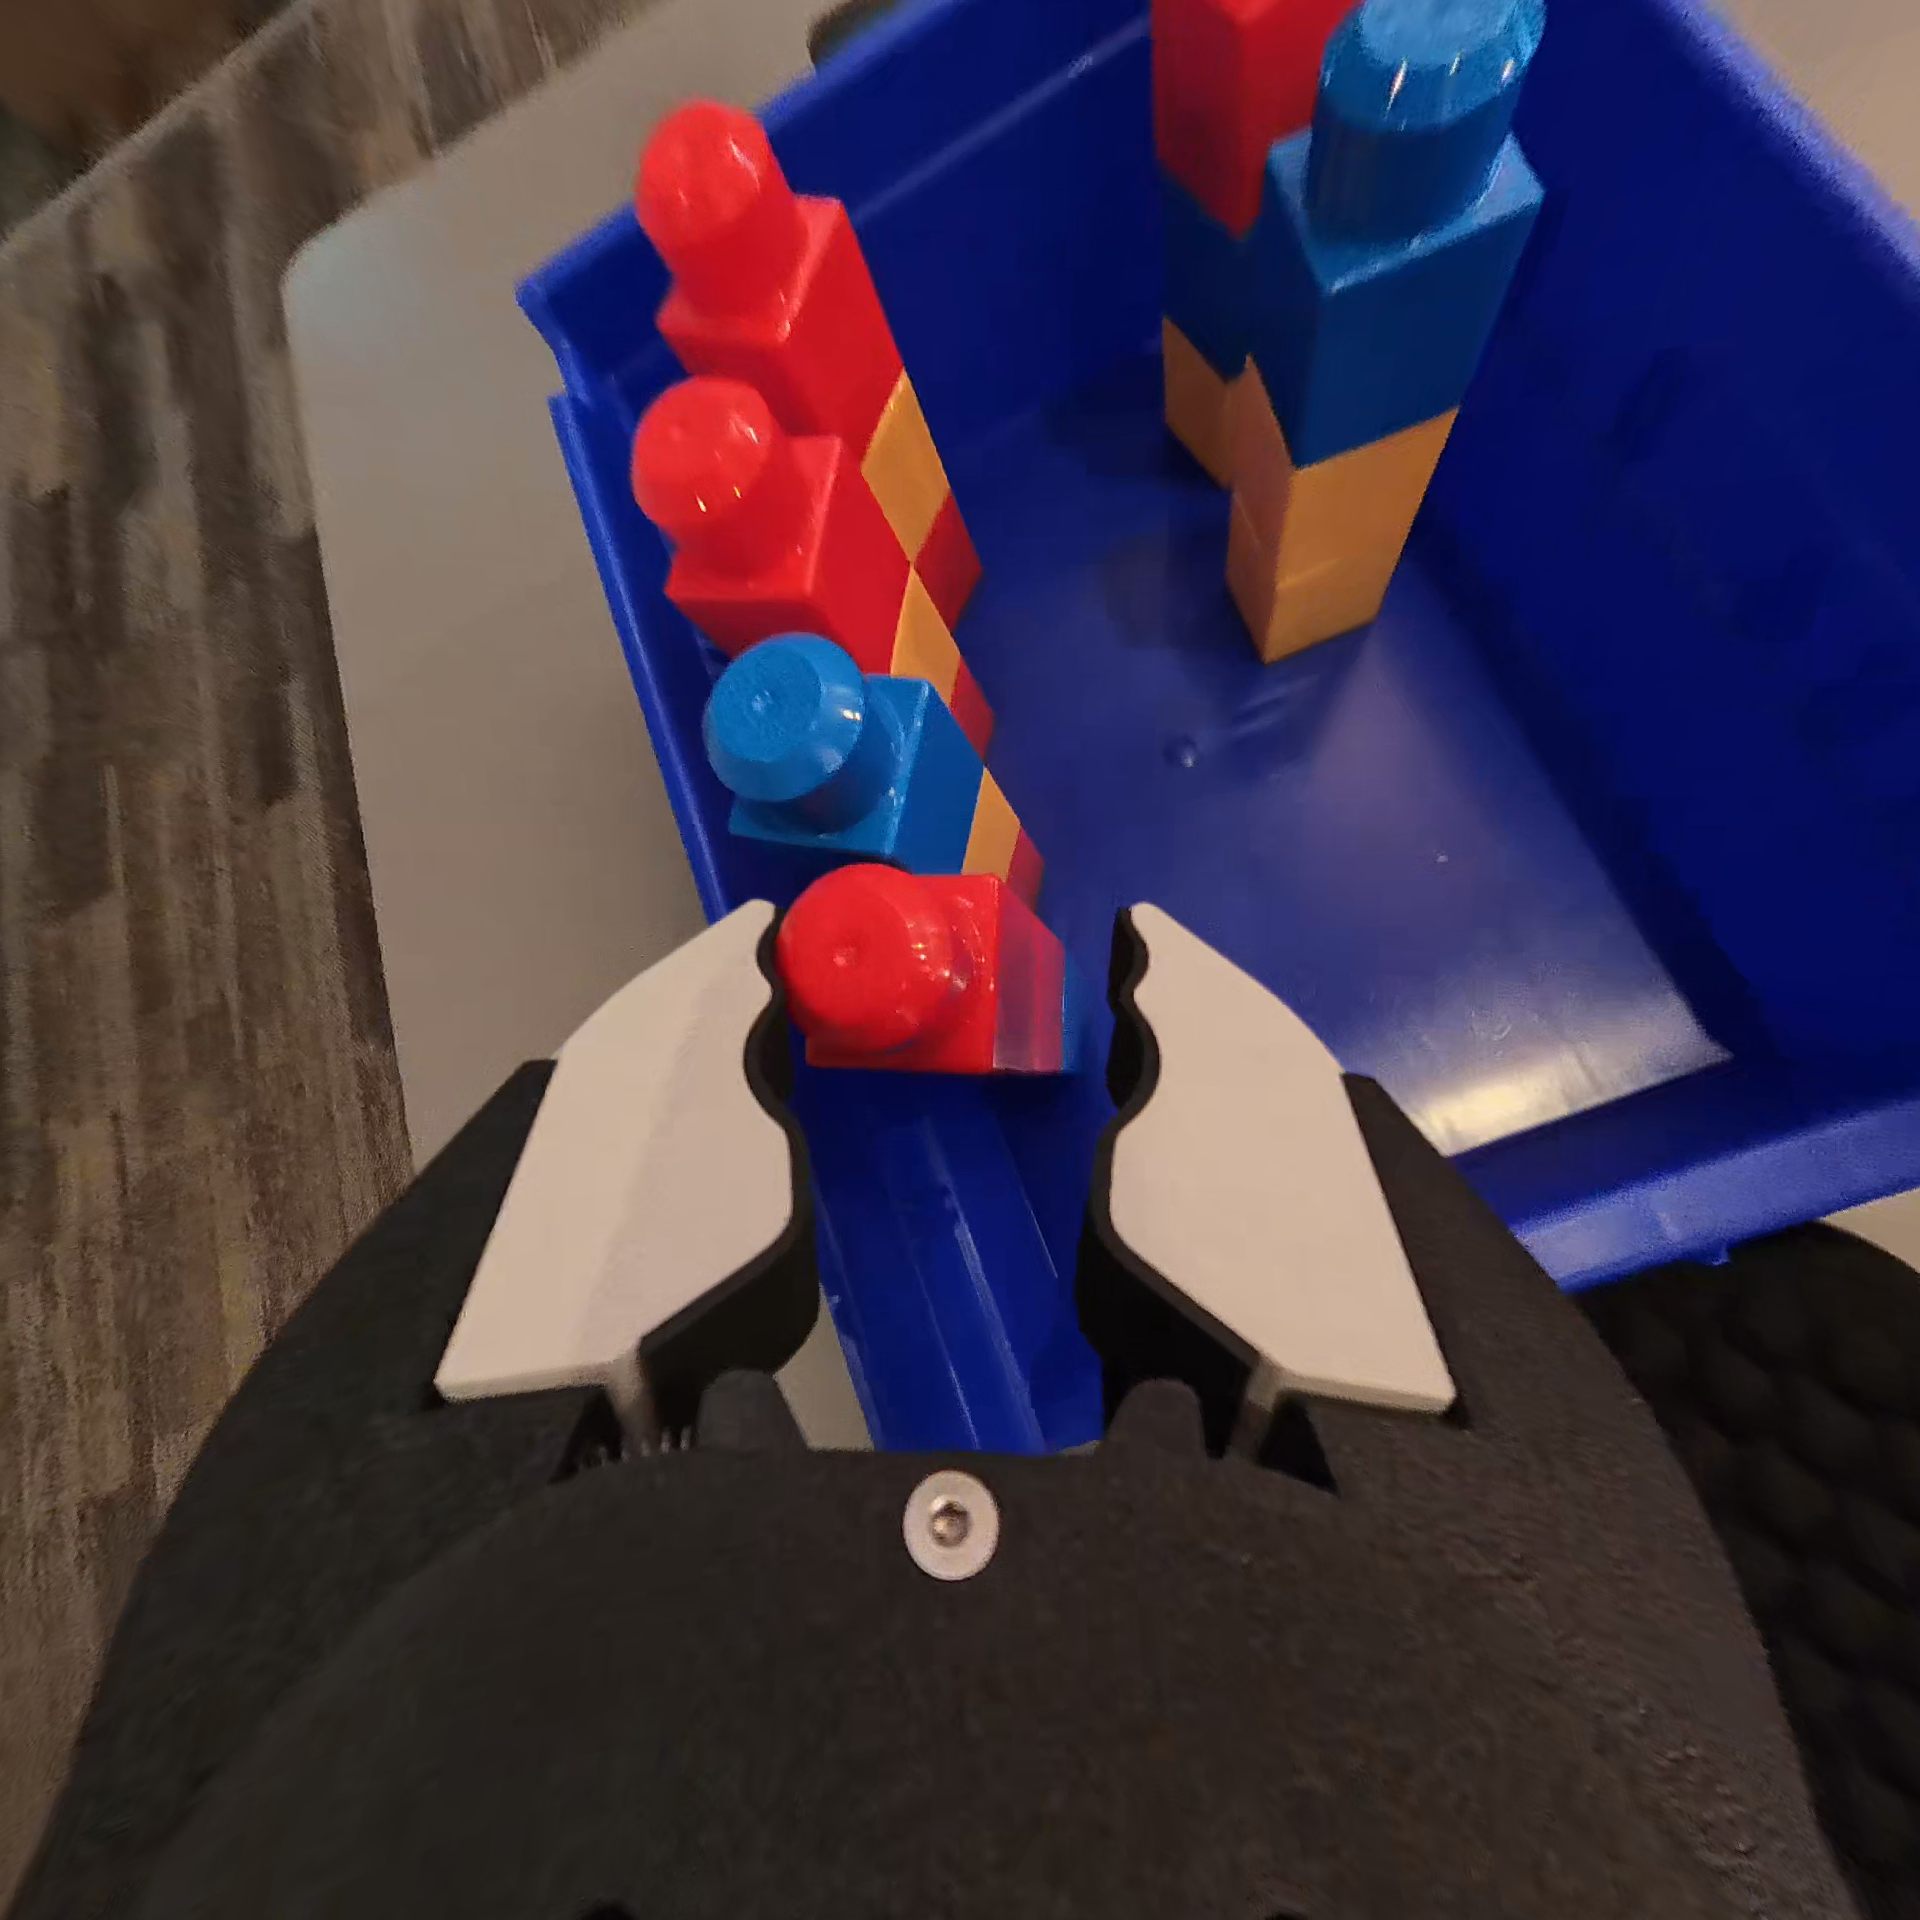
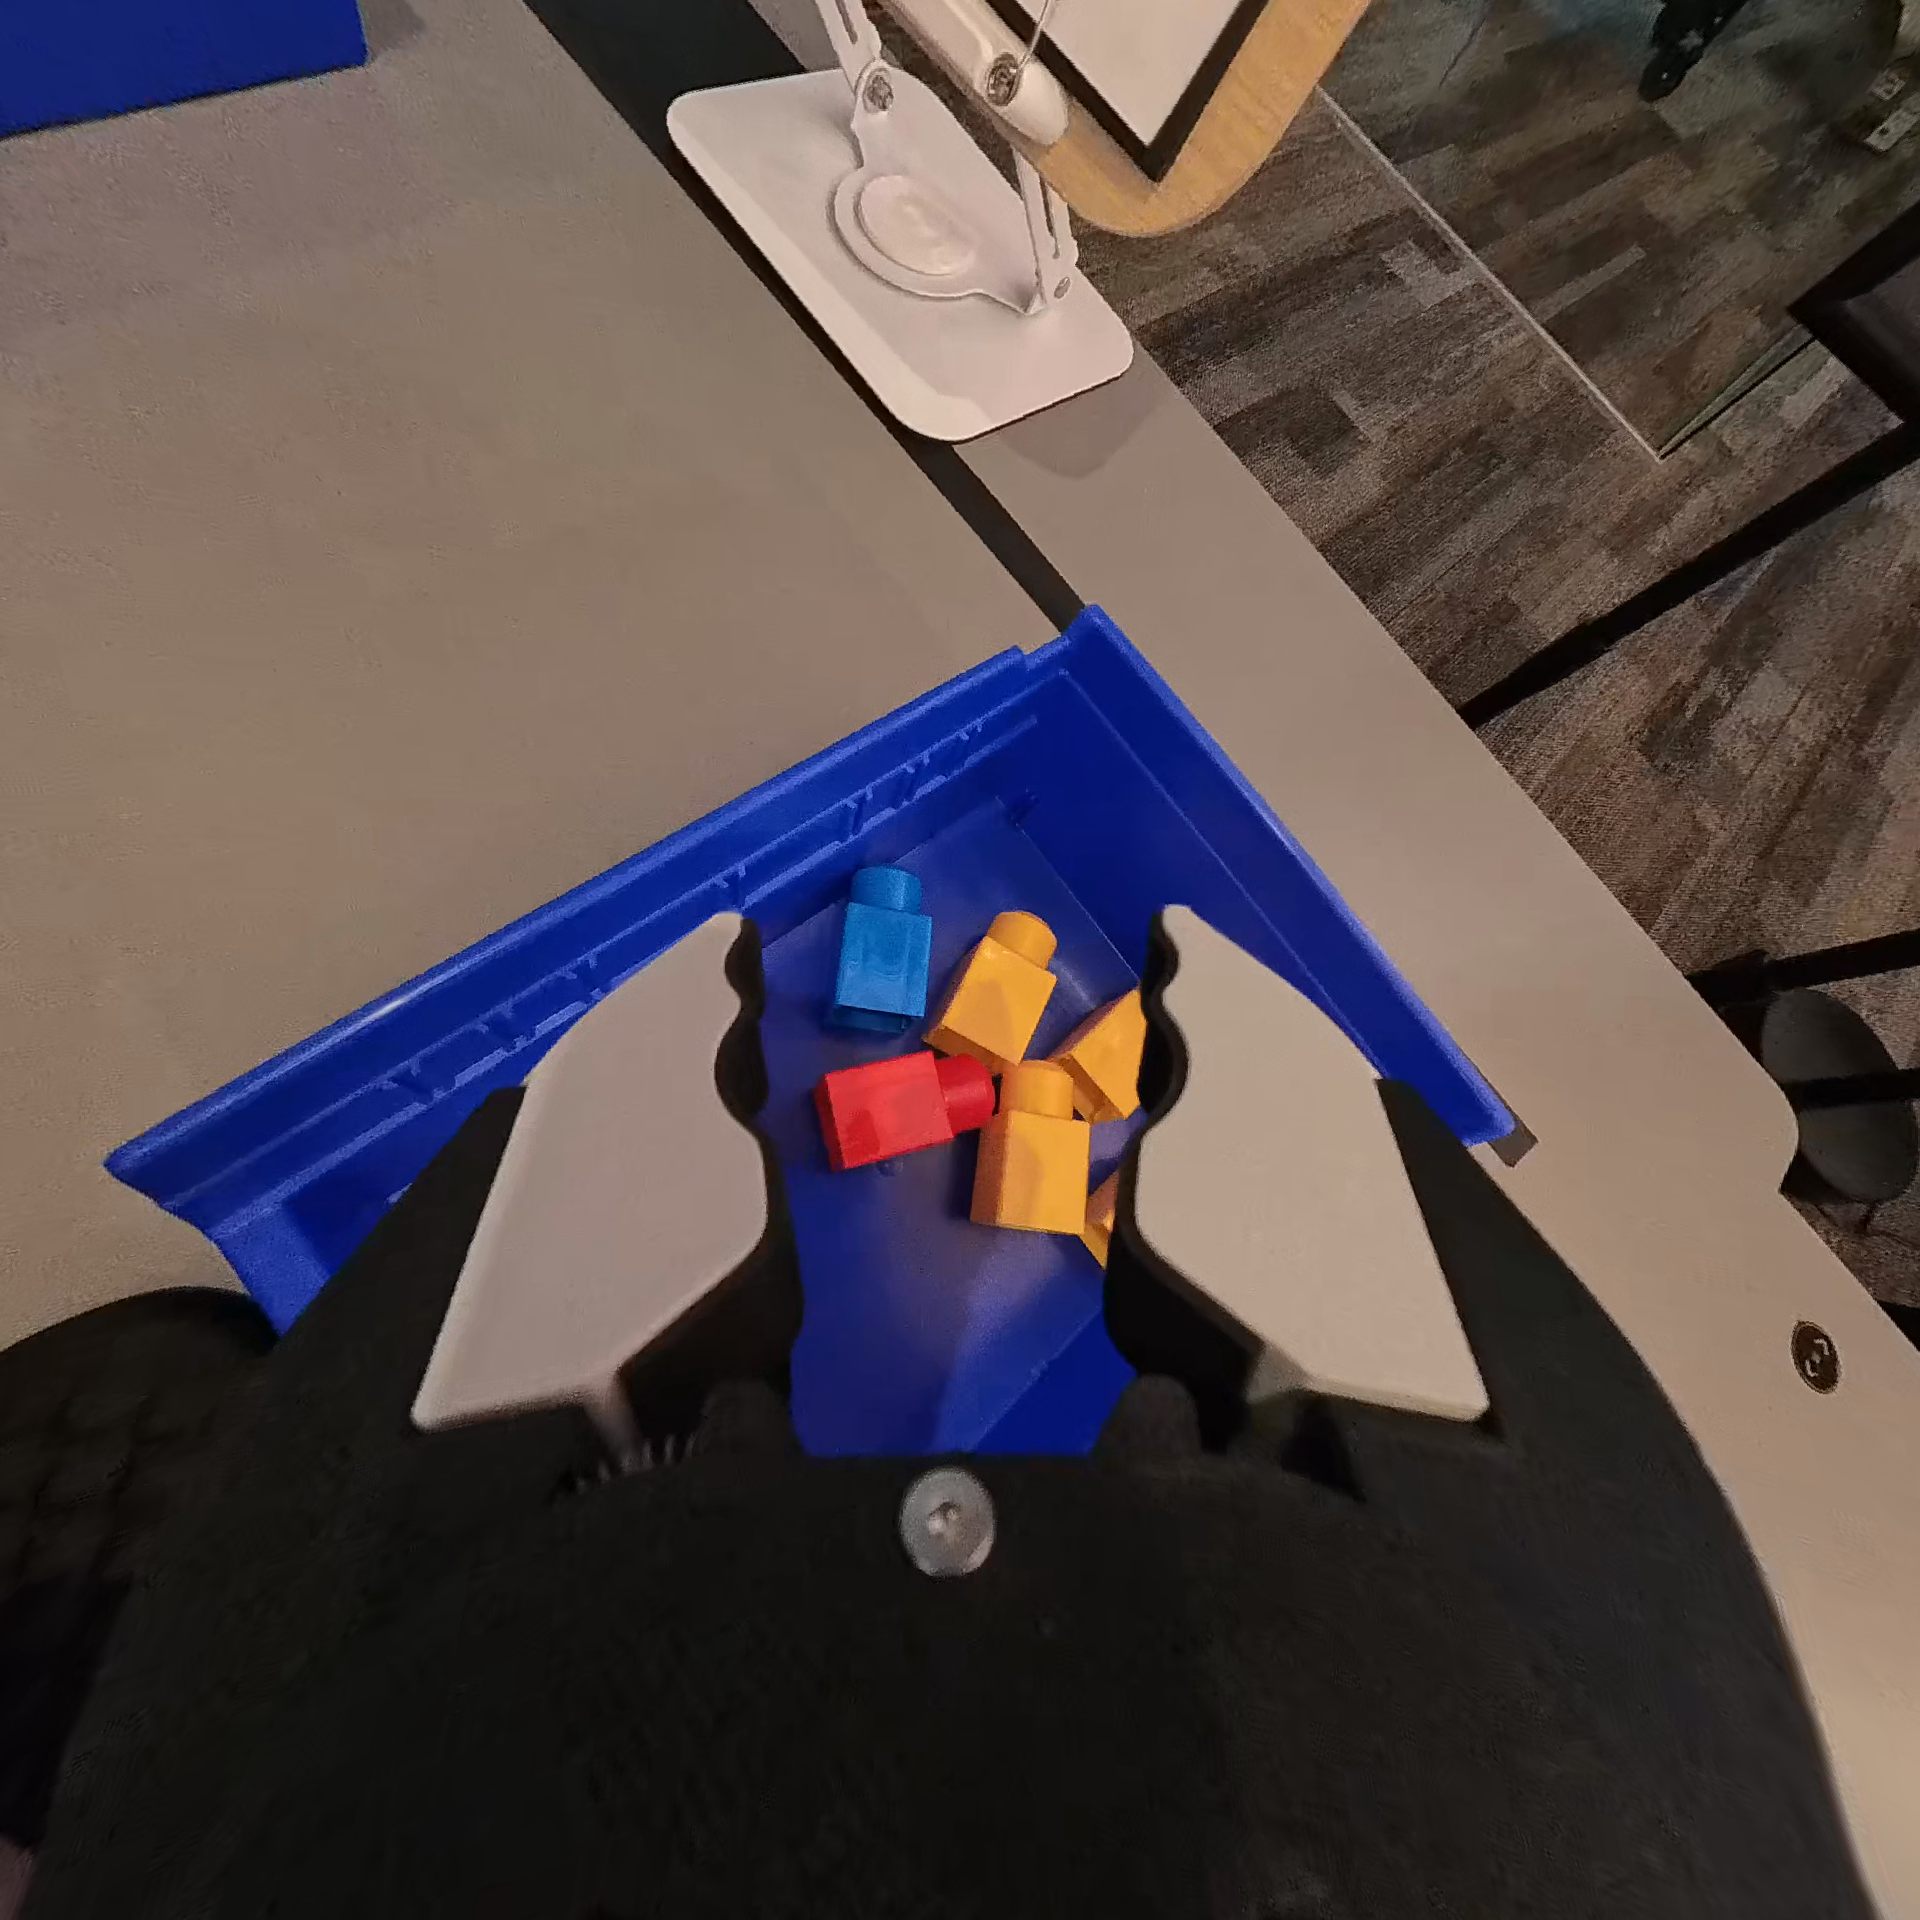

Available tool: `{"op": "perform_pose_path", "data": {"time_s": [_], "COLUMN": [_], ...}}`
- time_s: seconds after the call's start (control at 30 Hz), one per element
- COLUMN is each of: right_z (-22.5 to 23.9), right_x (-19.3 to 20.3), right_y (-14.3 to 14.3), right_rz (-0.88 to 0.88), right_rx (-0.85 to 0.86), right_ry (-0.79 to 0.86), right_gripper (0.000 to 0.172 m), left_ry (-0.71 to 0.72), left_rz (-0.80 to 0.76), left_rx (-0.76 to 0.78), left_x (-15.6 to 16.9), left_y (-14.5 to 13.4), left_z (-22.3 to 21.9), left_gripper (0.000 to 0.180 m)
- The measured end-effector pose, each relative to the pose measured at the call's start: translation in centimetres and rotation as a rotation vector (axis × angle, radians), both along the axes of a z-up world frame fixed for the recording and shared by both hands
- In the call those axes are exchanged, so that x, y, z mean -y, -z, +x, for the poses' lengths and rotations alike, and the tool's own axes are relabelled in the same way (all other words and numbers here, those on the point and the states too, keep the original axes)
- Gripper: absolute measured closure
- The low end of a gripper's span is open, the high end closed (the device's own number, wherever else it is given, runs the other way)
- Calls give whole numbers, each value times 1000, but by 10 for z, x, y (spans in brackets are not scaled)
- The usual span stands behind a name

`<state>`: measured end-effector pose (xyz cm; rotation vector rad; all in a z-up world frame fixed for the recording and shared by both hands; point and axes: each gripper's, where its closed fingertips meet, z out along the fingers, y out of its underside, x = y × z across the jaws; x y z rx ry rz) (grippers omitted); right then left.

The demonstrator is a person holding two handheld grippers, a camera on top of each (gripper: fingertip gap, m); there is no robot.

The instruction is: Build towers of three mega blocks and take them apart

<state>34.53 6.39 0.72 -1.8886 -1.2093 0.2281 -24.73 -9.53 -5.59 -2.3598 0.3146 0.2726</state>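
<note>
In the left wrist view a blue bin (image 1: 1299,831) holds several block towers. A row of them leans along its left wall: two red-topped (image 1: 758,291) (image 1: 769,530), one blue-topped (image 1: 831,758), and the nearest one red-topped (image 1: 914,977). Two more towers stand at the back, one blue over yellow (image 1: 1371,343), one red-topped (image 1: 1226,125). My left gripper (image 1: 945,935) is open around the nearest red top, with a gap at the right pad (image 1: 1132,997). My right gripper (image 2: 951,925) is open and empty above another blue bin (image 2: 582,925) of loose blocks: blue (image 2: 881,956), red (image 2: 899,1110), several yellow (image 2: 1032,1158).
Both bins sit on a grey table (image 2: 416,468). A white stand base (image 2: 894,249) is at the table's far edge. The corner of a blue bin (image 2: 177,52) shows at the far left. Carpet floor (image 2: 1558,312) lies beyond the edge.
</note>
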Motion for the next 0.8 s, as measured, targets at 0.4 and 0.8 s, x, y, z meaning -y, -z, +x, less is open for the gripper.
{"op": "perform_pose_path", "data": {"time_s": [0.4, 0.8], "right_z": [-19, -249], "right_x": [7, 174], "right_y": [-2, -98], "right_rz": [3, -178], "right_rx": [22, -574], "right_ry": [-64, -875], "right_gripper": [101, 95], "left_ry": [37, 747], "left_rz": [-126, 209], "left_rx": [77, 341], "left_x": [21, 37], "left_y": [9, -179], "left_z": [9, 233], "left_gripper": [141, 141]}}
